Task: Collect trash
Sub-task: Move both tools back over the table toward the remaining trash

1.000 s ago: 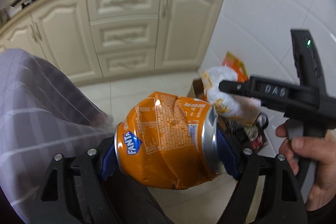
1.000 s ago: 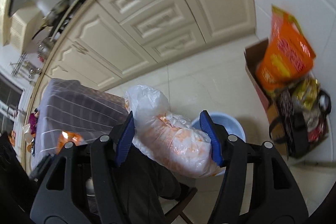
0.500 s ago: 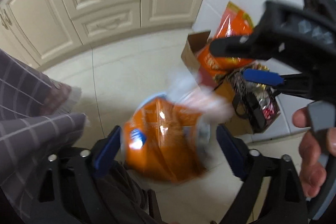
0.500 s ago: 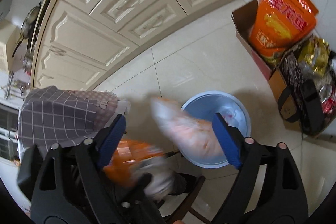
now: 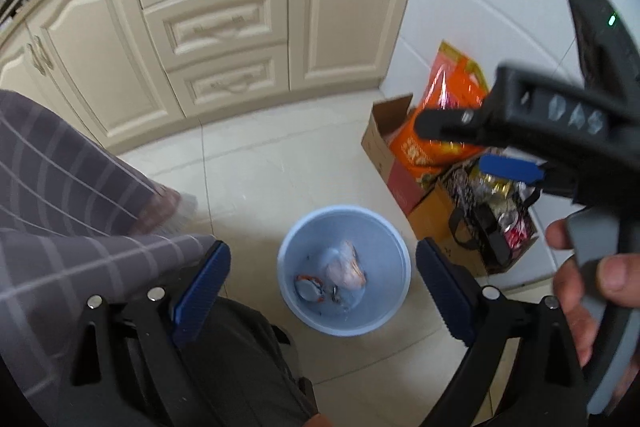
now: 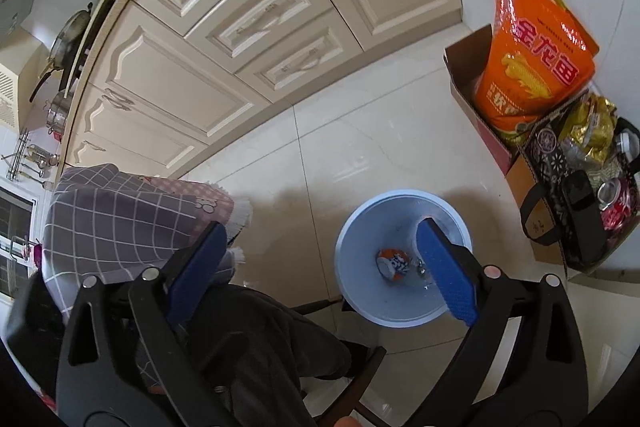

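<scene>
A light blue bin point(image 5: 394, 259) stands on the tiled floor below both grippers; it also shows in the right wrist view point(image 6: 352, 227). Inside it lie a crushed orange Fanta can point(image 5: 308, 287) point(image 6: 394, 263) and a white plastic bag of trash point(image 5: 346, 265). My left gripper point(image 5: 322, 283) is open and empty, high above the bin. My right gripper point(image 6: 320, 263) is open and empty too; in the left wrist view it shows at the right point(image 5: 492, 143), held by a hand.
A table with a grey checked cloth point(image 6: 120, 211) is at the left. A cardboard box point(image 6: 472, 83) with an orange bag point(image 6: 532, 59) and a black bag of cans point(image 6: 580, 195) stand by the white wall. Cream cabinets point(image 5: 216, 23) run behind. A dark-clothed leg point(image 6: 260, 339) is below.
Both grippers opened. The Fanta can fell from the left gripper and the plastic bag from the right gripper into the blue bin.
</scene>
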The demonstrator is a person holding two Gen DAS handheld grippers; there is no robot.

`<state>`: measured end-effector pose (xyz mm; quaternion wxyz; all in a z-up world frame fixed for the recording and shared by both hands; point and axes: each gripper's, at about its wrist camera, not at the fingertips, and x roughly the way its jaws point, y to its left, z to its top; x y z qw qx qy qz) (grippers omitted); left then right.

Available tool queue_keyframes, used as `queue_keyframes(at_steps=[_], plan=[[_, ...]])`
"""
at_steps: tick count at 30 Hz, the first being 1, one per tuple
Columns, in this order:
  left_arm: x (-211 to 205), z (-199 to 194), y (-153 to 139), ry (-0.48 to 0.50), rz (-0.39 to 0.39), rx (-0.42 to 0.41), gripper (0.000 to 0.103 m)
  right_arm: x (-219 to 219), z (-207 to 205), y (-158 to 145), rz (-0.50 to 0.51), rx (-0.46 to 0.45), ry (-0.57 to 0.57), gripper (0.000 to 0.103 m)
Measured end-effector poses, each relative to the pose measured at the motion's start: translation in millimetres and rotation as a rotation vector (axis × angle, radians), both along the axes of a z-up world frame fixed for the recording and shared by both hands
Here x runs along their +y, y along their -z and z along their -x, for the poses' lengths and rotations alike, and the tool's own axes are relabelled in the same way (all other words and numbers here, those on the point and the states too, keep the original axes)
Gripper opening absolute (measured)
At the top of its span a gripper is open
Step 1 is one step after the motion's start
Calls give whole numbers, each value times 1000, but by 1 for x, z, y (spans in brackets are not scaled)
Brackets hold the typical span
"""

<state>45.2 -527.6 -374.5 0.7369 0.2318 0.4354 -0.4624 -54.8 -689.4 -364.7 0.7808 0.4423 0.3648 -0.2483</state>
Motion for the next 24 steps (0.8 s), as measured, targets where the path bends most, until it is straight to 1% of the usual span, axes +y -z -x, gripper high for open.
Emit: queue_keyframes(at_steps=[4, 7, 13, 16, 21, 24], plan=[[14, 0, -37, -24, 69, -42, 92, 9, -4, -24, 41, -22, -17, 96], [28, -1, -66, -46, 116, -80, 93, 19, -9, -48, 75, -50, -35, 97], [68, -10, -124, -112, 232, -132, 95, 41, -20, -93, 142, -113, -71, 97], [86, -13, -145, -138, 267, -166, 95, 55, -28, -117, 182, -143, -100, 97], [127, -20, -180, -201, 333, -221, 95, 85, -44, -153, 241, -194, -159, 97], [150, -27, -199, -239, 360, -250, 96, 105, -55, -173, 277, -222, -203, 97]])
